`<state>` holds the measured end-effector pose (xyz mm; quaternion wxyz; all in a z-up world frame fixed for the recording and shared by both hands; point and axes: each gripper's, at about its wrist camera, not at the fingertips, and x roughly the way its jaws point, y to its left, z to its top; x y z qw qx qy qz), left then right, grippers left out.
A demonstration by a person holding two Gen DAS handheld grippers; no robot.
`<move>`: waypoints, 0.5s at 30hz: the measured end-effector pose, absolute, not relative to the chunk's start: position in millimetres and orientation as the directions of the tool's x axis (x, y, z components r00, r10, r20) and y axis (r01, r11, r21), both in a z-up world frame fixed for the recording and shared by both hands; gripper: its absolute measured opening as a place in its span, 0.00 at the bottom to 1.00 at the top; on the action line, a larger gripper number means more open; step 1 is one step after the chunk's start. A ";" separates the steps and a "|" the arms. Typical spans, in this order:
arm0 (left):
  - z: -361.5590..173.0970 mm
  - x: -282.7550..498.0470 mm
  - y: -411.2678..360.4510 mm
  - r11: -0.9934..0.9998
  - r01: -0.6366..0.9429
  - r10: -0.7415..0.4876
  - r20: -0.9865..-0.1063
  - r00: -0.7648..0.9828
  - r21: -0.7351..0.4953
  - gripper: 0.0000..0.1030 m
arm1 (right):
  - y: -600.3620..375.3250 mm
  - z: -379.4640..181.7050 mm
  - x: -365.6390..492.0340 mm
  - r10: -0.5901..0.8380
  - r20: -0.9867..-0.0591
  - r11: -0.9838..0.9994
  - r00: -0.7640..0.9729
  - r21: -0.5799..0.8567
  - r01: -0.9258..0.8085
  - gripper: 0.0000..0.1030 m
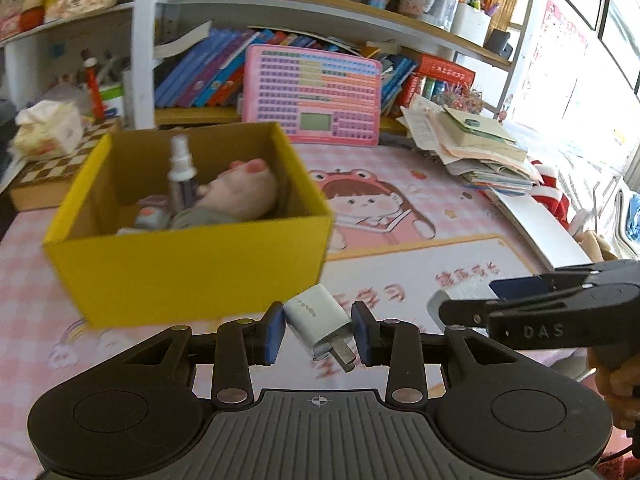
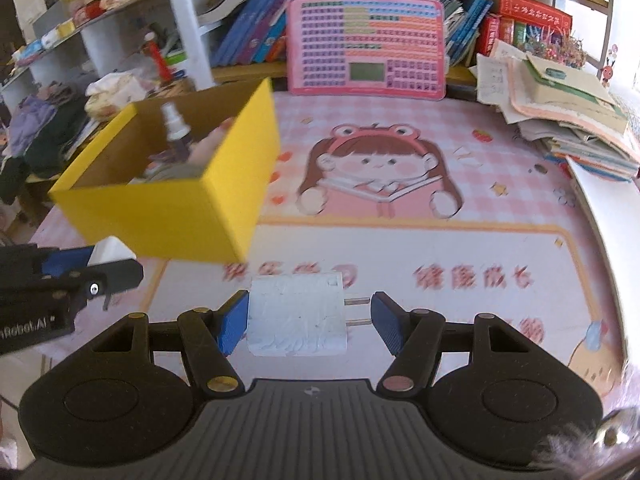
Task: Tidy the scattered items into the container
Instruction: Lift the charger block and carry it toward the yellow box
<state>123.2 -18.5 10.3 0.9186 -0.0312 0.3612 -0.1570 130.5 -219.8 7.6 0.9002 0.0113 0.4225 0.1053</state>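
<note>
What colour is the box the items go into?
Yellow outside, brown cardboard inside; the box shows best in the left wrist view.

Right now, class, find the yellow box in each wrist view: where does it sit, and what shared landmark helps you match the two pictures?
Left wrist view: the yellow box fills the left-centre, open top showing a spray bottle inside.
Right wrist view: the yellow box sits in the left half, its corner turned toward the camera.
Shared landmark: the pink keyboard toy propped against the books behind.
</note>
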 end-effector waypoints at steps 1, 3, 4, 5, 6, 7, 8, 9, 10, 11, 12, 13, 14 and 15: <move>10.2 119.1 -11.9 0.950 0.261 -0.307 -0.656 0.690 -0.170 0.33 | -213.4 6.5 125.1 0.204 -0.760 0.976 0.617 0.111 -0.185 0.62; 9.8 111.5 0.0 0.954 0.249 -0.298 -0.658 0.692 -0.169 0.33 | -200.2 4.3 114.3 0.215 -0.765 0.973 0.608 0.115 -0.199 0.62; 9.4 107.3 5.7 0.955 0.243 -0.293 -0.659 0.693 -0.170 0.33 | -193.4 3.2 109.0 0.221 -0.767 0.971 0.603 0.118 -0.206 0.62; 9.1 103.1 11.9 0.957 0.235 -0.289 -0.658 0.695 -0.171 0.33 | -186.8 1.9 104.1 0.228 -0.769 0.969 0.597 0.121 -0.214 0.62; 8.5 99.1 18.3 0.958 0.226 -0.284 -0.658 0.698 -0.174 0.33 | -180.7 0.6 99.7 0.234 -0.772 0.967 0.591 0.125 -0.221 0.62; 8.2 96.3 23.4 0.960 0.218 -0.280 -0.657 0.700 -0.176 0.33 | -174.2 -0.6 95.4 0.242 -0.774 0.965 0.585 0.129 -0.229 0.62; 7.8 93.4 29.0 0.961 0.211 -0.276 -0.656 0.702 -0.178 0.33 | -167.8 -1.6 91.4 0.249 -0.777 0.962 0.579 0.131 -0.238 0.62; 7.4 90.3 34.6 0.962 0.202 -0.271 -0.655 0.705 -0.182 0.33 | -161.9 -2.4 88.4 0.255 -0.778 0.960 0.573 0.133 -0.246 0.62; 6.9 87.3 40.1 0.964 0.192 -0.267 -0.653 0.708 -0.186 0.33 | -155.7 -2.8 85.9 0.262 -0.780 0.957 0.568 0.135 -0.256 0.62; 6.1 84.2 45.0 0.965 0.183 -0.263 -0.652 0.711 -0.190 0.33 | -149.8 -3.0 83.8 0.268 -0.781 0.954 0.564 0.134 -0.267 0.62; 5.8 81.1 50.4 0.966 0.173 -0.259 -0.650 0.715 -0.194 0.33 | -144.4 -2.9 82.0 0.273 -0.782 0.951 0.560 0.133 -0.278 0.62; 5.5 78.1 55.1 0.966 0.166 -0.255 -0.647 0.718 -0.198 0.33 | -138.8 -2.6 80.4 0.278 -0.783 0.948 0.556 0.130 -0.290 0.62; 5.2 75.6 59.4 0.967 0.159 -0.252 -0.645 0.721 -0.201 0.33 | -133.6 -2.3 79.0 0.283 -0.784 0.945 0.552 0.129 -0.302 0.62; 5.4 73.0 63.7 0.967 0.152 -0.249 -0.643 0.725 -0.204 0.33 | -128.9 -2.0 77.9 0.289 -0.785 0.941 0.549 0.128 -0.312 0.62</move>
